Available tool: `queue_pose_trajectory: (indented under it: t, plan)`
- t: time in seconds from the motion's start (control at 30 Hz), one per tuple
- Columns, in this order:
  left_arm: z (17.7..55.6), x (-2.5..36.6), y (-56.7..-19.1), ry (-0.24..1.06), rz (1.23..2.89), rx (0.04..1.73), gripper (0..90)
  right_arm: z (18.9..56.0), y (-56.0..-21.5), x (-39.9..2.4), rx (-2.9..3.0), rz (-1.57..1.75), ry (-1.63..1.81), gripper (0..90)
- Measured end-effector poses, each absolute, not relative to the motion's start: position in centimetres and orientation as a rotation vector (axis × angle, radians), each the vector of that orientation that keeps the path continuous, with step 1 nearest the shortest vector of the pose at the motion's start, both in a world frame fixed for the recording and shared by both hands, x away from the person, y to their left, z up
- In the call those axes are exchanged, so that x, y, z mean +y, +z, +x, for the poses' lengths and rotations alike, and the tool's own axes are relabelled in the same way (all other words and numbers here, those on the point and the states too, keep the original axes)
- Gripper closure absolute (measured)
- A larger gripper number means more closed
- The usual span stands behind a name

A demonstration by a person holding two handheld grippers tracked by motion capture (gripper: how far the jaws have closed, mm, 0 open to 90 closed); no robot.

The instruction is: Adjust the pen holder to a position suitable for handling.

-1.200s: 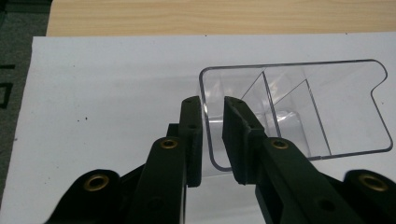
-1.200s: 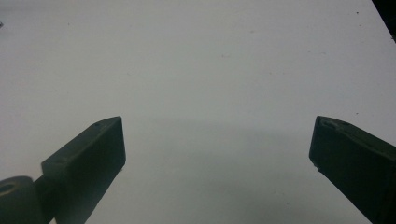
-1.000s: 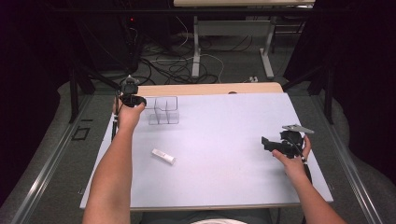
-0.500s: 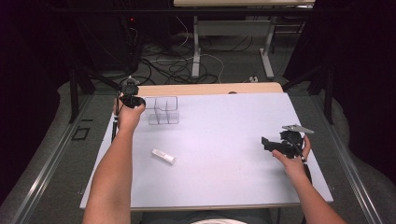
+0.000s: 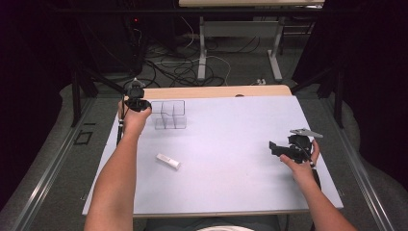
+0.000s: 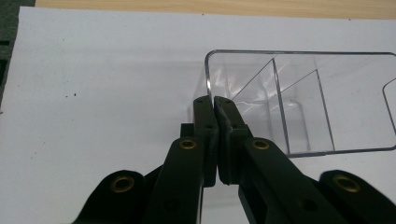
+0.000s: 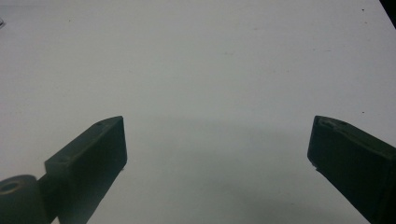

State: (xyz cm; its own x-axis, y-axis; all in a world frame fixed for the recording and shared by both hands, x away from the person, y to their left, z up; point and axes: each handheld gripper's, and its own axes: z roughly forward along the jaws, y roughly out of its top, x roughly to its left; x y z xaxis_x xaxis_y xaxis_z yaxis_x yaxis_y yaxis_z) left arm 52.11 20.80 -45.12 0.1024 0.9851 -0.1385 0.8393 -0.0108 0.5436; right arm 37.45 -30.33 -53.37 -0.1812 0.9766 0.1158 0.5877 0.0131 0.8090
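Note:
A clear plastic box (image 5: 169,115) with inner dividers stands at the back left of the white table (image 5: 226,159). My left gripper (image 5: 139,104) sits at its left side. In the left gripper view the jaws are pressed together on the box's (image 6: 299,102) near left wall, where my left gripper (image 6: 214,100) meets its rim. A small white oblong block (image 5: 168,161) lies flat on the table, nearer the person. My right gripper (image 5: 275,147) hovers over the right part of the table; my right gripper (image 7: 217,140) stands wide open with bare white surface between its jaws.
A wooden strip (image 5: 216,92) runs along the table's far edge. Beyond it are cables on the floor (image 5: 192,67) and metal table legs (image 5: 202,48). Dark frames flank both sides.

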Motion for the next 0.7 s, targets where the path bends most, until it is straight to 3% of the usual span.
queue_pose_trajectory:
  t: [0.7]
  plan:
    - [49.5, 16.5, -45.2, 0.296, 1.847, 1.791, 89.1, 37.5, -53.4, -29.9, 1.822, 1.586, 1.044, 4.2]
